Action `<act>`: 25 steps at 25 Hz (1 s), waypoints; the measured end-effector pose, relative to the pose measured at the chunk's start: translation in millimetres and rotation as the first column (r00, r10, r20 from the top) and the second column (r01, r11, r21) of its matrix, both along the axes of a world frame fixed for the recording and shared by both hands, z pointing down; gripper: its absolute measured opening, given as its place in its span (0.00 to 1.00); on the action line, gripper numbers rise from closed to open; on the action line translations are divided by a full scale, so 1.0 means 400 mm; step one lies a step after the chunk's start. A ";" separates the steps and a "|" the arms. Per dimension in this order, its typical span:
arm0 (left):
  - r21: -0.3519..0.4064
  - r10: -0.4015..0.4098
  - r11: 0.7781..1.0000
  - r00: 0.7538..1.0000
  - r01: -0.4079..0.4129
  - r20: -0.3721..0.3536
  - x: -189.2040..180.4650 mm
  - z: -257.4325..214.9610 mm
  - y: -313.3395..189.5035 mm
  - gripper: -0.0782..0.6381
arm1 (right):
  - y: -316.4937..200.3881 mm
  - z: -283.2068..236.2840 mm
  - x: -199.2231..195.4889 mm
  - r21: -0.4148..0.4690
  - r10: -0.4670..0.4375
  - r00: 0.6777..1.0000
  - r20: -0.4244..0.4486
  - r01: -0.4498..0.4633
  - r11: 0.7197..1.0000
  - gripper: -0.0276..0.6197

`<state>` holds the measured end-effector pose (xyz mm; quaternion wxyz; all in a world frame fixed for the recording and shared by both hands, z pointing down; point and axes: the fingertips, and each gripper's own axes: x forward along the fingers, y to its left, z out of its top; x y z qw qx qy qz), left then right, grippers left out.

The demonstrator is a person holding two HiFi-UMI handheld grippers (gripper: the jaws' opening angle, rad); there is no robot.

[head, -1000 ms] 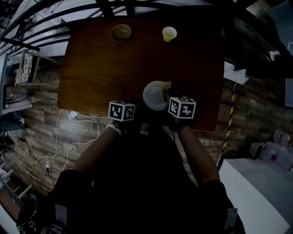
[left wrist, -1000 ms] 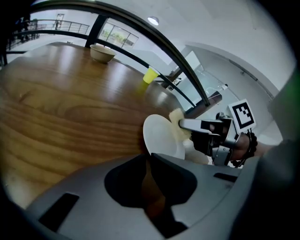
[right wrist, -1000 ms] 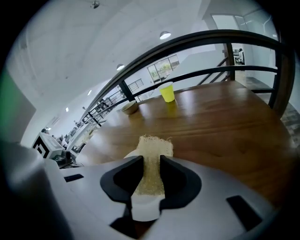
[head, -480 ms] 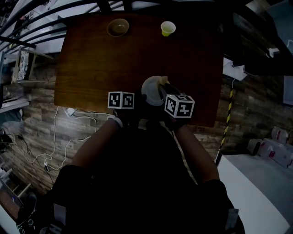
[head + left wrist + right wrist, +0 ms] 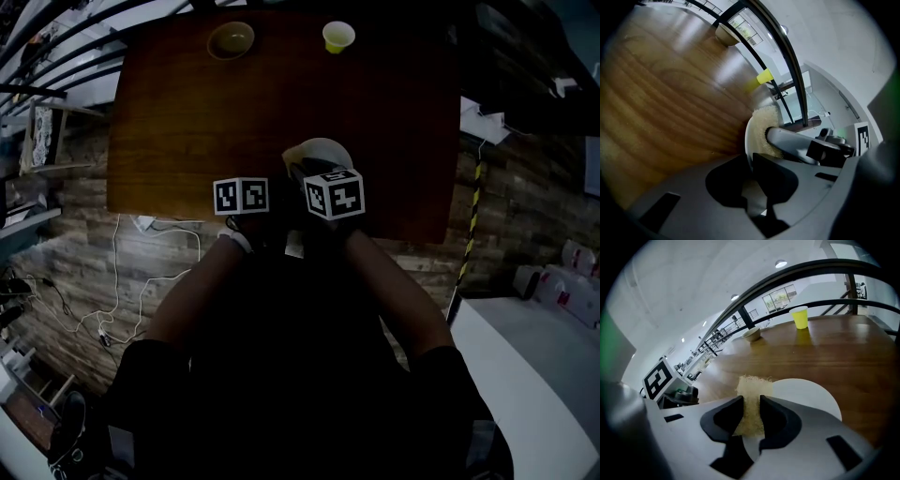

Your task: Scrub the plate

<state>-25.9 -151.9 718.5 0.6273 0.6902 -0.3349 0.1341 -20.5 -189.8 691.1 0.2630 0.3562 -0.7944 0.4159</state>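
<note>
A white plate sits near the front edge of the wooden table. In the left gripper view the plate stands edge-on, its rim between the dark pads. My left gripper is closing on that rim and grips it. My right gripper is shut on a pale, coarse sponge, which rests against the plate's face. The sponge and the right gripper's finger also show from the left side. In the head view both marker cubes sit just in front of the plate.
A tan bowl and a yellow cup stand at the table's far edge; the cup and bowl also show in the right gripper view. White cables lie on the floor to the left.
The right gripper has slid left across the plate with the sponge. The left gripper has stayed at the plate's rim.
</note>
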 end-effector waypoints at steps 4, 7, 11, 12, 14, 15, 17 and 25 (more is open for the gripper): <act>0.013 -0.007 1.000 1.000 0.007 0.007 0.001 0.001 -0.001 0.18 | -0.003 0.004 0.010 0.010 -0.028 1.000 0.013 0.028 1.000 0.23; 0.031 -0.013 0.999 1.000 0.012 0.023 -0.001 0.001 0.000 0.18 | 0.004 0.004 0.045 0.032 -0.010 1.000 -0.017 0.011 0.999 0.23; 0.027 -0.018 0.999 0.999 0.018 0.026 -0.007 0.002 0.001 0.18 | 0.008 0.008 0.108 0.059 0.045 0.997 -0.069 -0.041 0.997 0.23; 0.026 -0.018 1.000 1.000 0.017 0.026 -0.006 0.001 0.001 0.18 | 0.009 0.008 0.124 0.061 0.060 0.995 -0.075 -0.056 0.997 0.23; 0.026 -0.017 1.000 1.000 0.016 0.025 -0.006 0.001 0.000 0.18 | 0.009 0.008 0.154 0.054 0.098 0.993 -0.071 -0.095 0.994 0.23; 0.025 -0.018 1.000 1.000 0.017 0.026 -0.006 0.001 -0.001 0.18 | 0.009 0.008 0.167 0.048 0.119 0.991 -0.064 -0.116 0.992 0.23; 0.024 -0.021 0.999 0.999 0.020 0.027 -0.004 0.001 0.000 0.18 | 0.008 0.005 0.192 0.036 0.153 0.987 -0.048 -0.152 0.988 0.23; 0.017 -0.023 1.000 1.000 0.023 0.013 -0.007 -0.004 0.005 0.18 | 0.008 -0.018 0.245 0.012 0.271 0.962 -0.019 -0.271 0.963 0.23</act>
